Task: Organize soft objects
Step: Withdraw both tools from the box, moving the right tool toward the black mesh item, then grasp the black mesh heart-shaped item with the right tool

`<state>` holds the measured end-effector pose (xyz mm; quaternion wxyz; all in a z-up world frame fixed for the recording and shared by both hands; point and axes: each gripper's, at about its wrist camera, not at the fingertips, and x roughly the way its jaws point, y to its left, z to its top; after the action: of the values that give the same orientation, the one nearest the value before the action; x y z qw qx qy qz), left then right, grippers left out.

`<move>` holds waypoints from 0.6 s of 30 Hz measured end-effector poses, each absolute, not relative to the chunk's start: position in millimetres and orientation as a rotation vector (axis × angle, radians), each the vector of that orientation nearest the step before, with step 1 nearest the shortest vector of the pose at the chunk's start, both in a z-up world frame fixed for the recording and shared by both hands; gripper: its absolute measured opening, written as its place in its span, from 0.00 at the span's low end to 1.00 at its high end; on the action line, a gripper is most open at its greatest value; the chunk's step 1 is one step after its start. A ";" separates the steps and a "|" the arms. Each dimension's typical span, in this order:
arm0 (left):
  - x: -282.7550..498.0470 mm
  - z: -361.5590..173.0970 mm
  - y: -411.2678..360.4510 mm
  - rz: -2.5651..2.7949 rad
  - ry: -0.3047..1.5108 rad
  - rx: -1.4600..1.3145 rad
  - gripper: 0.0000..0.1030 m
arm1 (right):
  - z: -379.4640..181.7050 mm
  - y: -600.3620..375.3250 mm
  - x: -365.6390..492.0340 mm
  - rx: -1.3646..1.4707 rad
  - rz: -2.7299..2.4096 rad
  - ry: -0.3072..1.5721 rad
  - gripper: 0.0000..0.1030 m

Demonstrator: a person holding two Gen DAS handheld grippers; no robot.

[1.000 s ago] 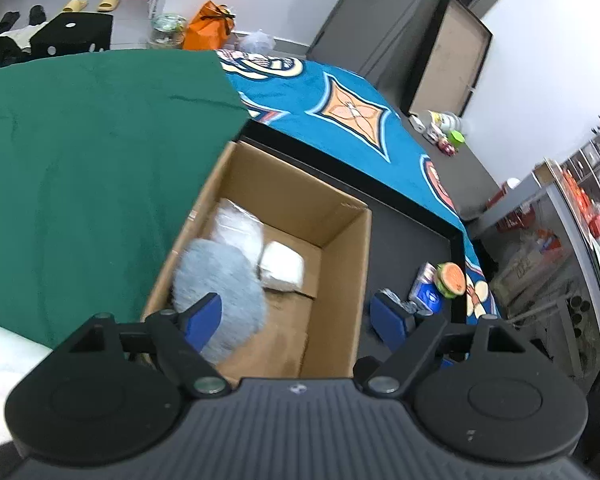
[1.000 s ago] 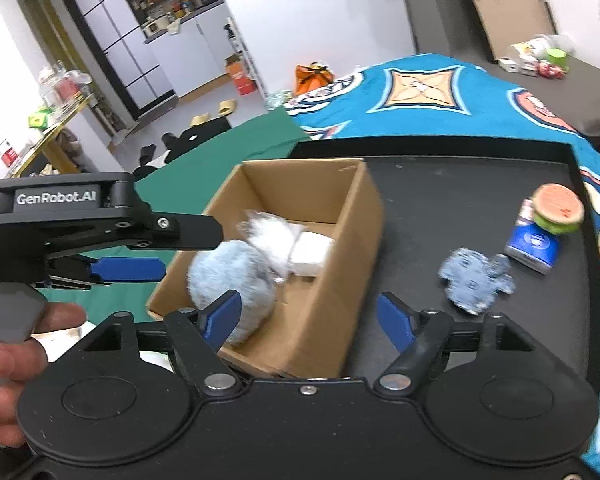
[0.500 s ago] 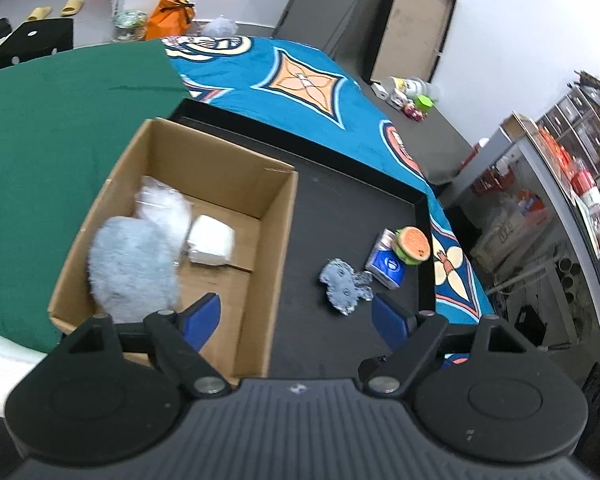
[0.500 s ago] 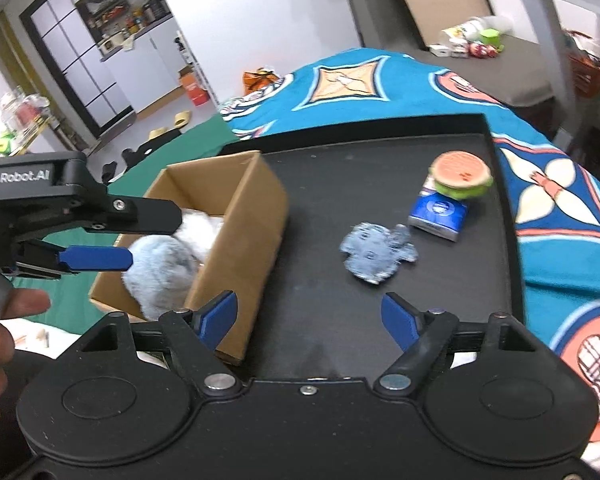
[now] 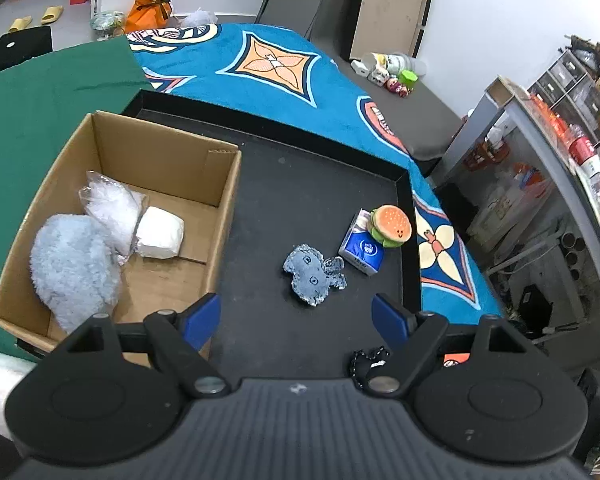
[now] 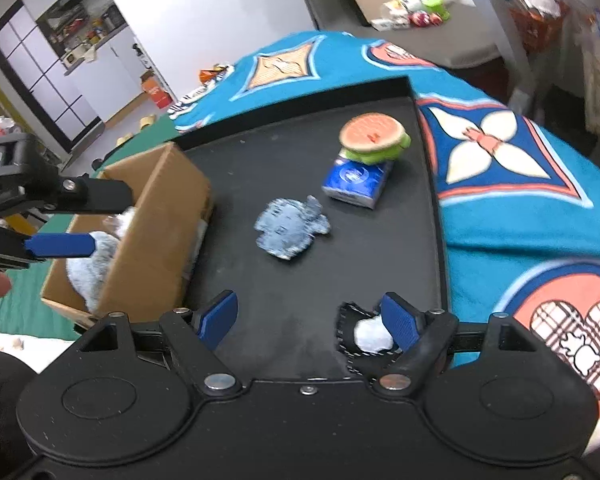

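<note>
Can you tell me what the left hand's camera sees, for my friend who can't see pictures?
The left gripper hangs open and empty over a black tray. On it, a cardboard box holds a fluffy blue toy; a denim toy, tissue pack and burger plush wait outside.

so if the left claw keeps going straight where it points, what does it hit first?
Probably the denim toy on the black tray, which lies nearly centred ahead of the open left claw. Nothing sits between them, though depth is unclear.

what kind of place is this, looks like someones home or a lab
Probably a lived-in room used as a workspace: slippers on the floor, cluttered shelves, and a patterned blue blanket under the black tray.
</note>
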<state>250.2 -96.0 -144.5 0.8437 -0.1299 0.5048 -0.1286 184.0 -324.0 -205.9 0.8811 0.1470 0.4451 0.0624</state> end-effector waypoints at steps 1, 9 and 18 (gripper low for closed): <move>250.6 -145.7 -98.4 -0.266 1.065 -0.268 0.79 | -210.3 -327.3 184.2 0.312 0.125 0.936 0.76; 257.7 -157.3 -118.4 -0.238 1.083 -0.227 0.79 | -240.6 -336.7 188.9 0.347 0.105 0.993 0.76; 269.3 -176.4 -145.2 -0.232 1.110 -0.165 0.79 | -256.5 -337.2 193.6 0.324 0.082 1.006 0.76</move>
<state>269.3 -145.2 -176.4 0.8402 -0.0781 0.5253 -0.1099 193.6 -337.2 -256.5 0.8627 0.1543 0.4799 0.0391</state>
